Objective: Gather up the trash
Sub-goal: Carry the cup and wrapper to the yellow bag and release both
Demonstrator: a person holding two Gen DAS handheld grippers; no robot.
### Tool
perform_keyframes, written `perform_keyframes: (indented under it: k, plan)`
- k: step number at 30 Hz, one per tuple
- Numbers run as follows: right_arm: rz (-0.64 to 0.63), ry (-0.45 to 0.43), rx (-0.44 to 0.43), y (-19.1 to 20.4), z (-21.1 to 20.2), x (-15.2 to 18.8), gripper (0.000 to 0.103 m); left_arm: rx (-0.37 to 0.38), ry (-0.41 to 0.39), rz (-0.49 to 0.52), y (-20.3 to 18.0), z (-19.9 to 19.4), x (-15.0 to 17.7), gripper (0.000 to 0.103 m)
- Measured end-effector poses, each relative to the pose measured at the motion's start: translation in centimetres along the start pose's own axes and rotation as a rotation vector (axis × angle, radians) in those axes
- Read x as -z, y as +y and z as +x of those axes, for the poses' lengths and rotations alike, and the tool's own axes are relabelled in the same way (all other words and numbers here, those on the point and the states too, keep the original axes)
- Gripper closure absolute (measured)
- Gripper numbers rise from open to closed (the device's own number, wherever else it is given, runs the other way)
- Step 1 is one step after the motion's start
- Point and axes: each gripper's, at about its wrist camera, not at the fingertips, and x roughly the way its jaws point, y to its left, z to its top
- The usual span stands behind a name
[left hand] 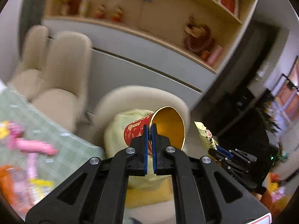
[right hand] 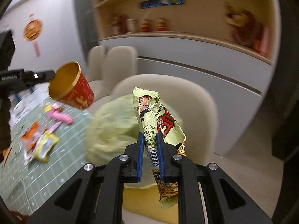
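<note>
Paper cup: the red paper cup [left hand: 158, 127] with a gold inside hangs in the air, tipped on its side, above the pale yellow-green bag [left hand: 119, 130] on the near chair.
Left gripper: the left gripper [left hand: 149, 130] has its blue pads pressed together on the cup's rim wall, one pad inside and one outside.
Snack wrapper: the crumpled yellow-green snack wrapper [right hand: 157, 123], printed with a cartoon figure and red characters, stands upright in the air over the same bag.
Right gripper: the right gripper [right hand: 150, 140] pinches the wrapper near its barcode, its pads a little apart with the foil between them.
Bag: it sits open on the seat of the beige chair [right hand: 201, 100], just right of the table.
Table: the green checked tablecloth [right hand: 37, 171] at left carries a pink wrapper [right hand: 59, 115], an orange wrapper [right hand: 31, 136] and a yellow wrapper [right hand: 44, 145].
Background: two more beige chairs [left hand: 56, 71] stand far left, before a grey cabinet [left hand: 149, 59] with wooden shelves [left hand: 168, 15] of blurred ornaments.
</note>
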Motion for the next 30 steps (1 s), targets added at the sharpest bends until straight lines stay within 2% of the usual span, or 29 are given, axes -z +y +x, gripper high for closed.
perform_keyframes:
  k: [2,5,7,8,11,13,16,19,21,23,27,29,30]
  plan:
    - [0.034,0.006,0.041,-1.7,0.1,0.1,0.088,0.082,0.084,-0.011,-0.8,4.0,-0.7,0.1]
    - [0.065,0.018,0.079,-3.6,0.4,0.4,0.088,0.133,0.225,-0.051,-1.1,9.7,-1.0,0.1]
    - [0.078,0.028,0.098,-4.3,0.7,0.5,0.088,0.051,0.314,-0.05,-0.6,13.3,-0.6,0.1]
    - [0.082,0.032,0.105,-4.6,0.8,0.6,0.088,-0.035,0.348,-0.019,-0.3,14.7,-0.2,0.1]
    - [0.08,0.04,0.107,-4.7,1.1,0.7,0.088,-0.146,0.365,0.037,0.9,14.9,0.6,0.1]
    - [0.078,0.047,0.092,-4.6,1.8,0.3,0.088,-0.187,0.364,0.074,1.5,14.3,0.9,0.1]
    - [0.077,0.048,0.025,-3.3,3.3,-1.0,0.088,-0.246,0.342,0.136,2.0,13.2,1.1,0.1]
    - [0.081,0.037,-0.085,-1.3,5.0,-2.9,0.088,-0.237,0.308,0.12,2.7,12.7,0.6,0.1]
    - [0.093,0.044,-0.174,0.1,6.4,-4.2,0.088,-0.196,0.267,0.068,3.8,11.6,0.4,0.097]
    - [0.086,0.07,-0.219,1.6,8.6,-5.2,0.088,-0.15,0.226,0.022,4.6,10.1,0.1,0.08]
    - [0.064,0.168,-0.238,3.5,13.3,-5.2,0.088,-0.134,0.119,0.007,5.2,6.2,0.6,0.07]
    - [0.06,0.233,-0.245,4.2,15.9,-4.8,0.088,-0.144,0.069,-0.002,5.7,4.3,1.7,0.061]
    - [0.058,0.283,-0.252,4.6,17.3,-4.3,0.088,-0.152,0.054,-0.006,5.9,3.8,2.3,0.06]
